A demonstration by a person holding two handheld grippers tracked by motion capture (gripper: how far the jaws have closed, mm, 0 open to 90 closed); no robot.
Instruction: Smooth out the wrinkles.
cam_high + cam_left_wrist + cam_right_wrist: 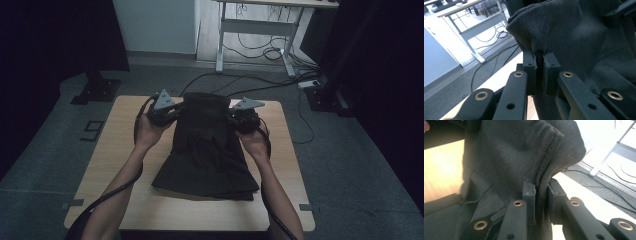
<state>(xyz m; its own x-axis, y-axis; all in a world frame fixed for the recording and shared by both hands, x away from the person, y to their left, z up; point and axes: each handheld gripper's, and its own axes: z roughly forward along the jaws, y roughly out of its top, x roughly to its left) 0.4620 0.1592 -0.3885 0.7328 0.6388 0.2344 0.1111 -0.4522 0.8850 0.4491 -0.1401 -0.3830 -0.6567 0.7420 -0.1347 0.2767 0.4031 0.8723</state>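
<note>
High view: the left gripper (161, 111) and right gripper (245, 116) each pinch an upper corner of the dark, knitted fabric garment (207, 150) at frame centre, its upper part lifted, its lower edge resting on the pale wooden table (110, 150).
</note>
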